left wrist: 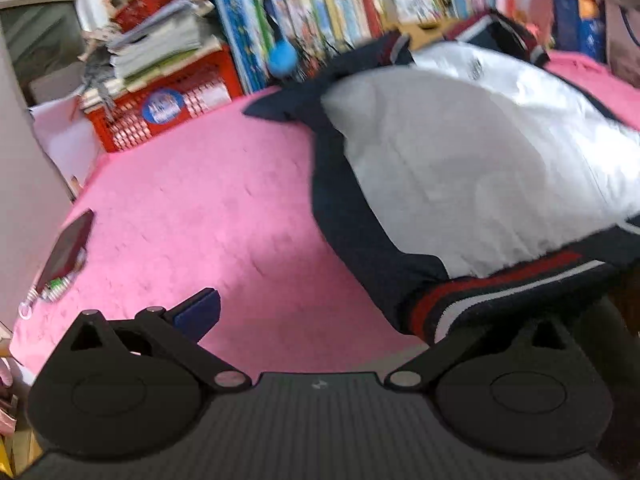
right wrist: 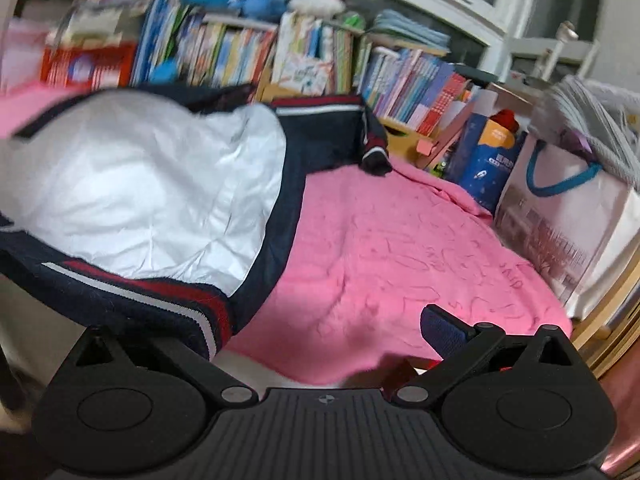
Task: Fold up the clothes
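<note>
A navy jacket [left wrist: 460, 152] with white lining, and red and white striped hem, lies spread on the pink blanket [left wrist: 192, 216]. My left gripper [left wrist: 316, 316] is open at the blanket's near edge; its left finger [left wrist: 198, 312] shows, its right finger is hidden under the striped hem [left wrist: 480, 300]. In the right wrist view the jacket [right wrist: 152, 192] lies at the left. My right gripper [right wrist: 320, 328] is open; its right finger [right wrist: 444, 330] shows, its left finger is hidden under the hem [right wrist: 160, 300].
A phone [left wrist: 66, 246] and a spring lie at the blanket's left edge. A red crate [left wrist: 160, 108] and rows of books [left wrist: 320, 12] stand behind. A white bag [right wrist: 568, 216] with blue handle and boxes stand at the right.
</note>
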{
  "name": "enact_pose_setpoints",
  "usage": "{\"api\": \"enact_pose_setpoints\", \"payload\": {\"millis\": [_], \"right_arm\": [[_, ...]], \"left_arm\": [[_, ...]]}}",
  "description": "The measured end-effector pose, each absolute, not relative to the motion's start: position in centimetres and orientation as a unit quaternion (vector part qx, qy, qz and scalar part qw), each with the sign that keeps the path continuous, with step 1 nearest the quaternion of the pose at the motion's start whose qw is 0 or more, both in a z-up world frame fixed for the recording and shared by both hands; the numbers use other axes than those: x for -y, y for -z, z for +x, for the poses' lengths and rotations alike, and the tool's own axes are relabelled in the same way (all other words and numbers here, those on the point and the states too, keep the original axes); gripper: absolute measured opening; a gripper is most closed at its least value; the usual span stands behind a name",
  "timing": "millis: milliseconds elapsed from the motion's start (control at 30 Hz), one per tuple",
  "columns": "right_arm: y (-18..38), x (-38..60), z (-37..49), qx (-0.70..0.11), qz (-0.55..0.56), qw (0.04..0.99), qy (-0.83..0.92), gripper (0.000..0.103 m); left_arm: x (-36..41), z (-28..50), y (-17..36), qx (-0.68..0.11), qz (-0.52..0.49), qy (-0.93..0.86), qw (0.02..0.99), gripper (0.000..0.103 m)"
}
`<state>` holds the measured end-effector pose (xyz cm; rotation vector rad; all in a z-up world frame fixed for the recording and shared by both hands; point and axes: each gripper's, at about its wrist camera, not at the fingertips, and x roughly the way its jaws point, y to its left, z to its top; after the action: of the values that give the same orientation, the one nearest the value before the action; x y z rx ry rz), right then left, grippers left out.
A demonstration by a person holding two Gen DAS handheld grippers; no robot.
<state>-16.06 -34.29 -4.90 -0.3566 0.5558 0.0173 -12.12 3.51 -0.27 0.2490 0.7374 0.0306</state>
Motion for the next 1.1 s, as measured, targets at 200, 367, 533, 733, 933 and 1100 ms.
{"api": "enact_pose_setpoints", "payload": {"millis": [200,367,533,733,933,1100], "right_arm": [[6.2,34.4,-15.8,-0.297,-0.173,0.939,-0.016,0.103],[5.5,35.0,-17.6,-0.288,-0.158,0.94,-0.089,0.103],[3.8,35.4,-19.9,-0.294,-0.161,0.927,-0.169,0.103],[-0.6,35.0,-18.3,-0.179,0.005,0.952,-0.25,0.103],[-2.4,22.2,-8.7,-0.181,-0.073,0.938,-0.286,0.087],[-0.4,17.2,-4.3,-0.209,-0.092,0.919,-0.322,0.066]], "left_arm": [[-3.8,-12.6,1.4,-0.378,0.108,-0.011,0.92,0.103],[-3.8,-13.3,1.7,-0.383,0.119,-0.001,0.916,0.103],[-3.4,-13.2,2.3,-0.39,0.12,0.002,0.913,0.103],[-3.1,-13.7,2.7,-0.394,0.126,0.01,0.91,0.103],[-4.0,-14.9,2.2,-0.394,0.106,0.008,0.913,0.103],[-5.3,-16.4,2.1,-0.413,0.074,0.02,0.908,0.103]]}}
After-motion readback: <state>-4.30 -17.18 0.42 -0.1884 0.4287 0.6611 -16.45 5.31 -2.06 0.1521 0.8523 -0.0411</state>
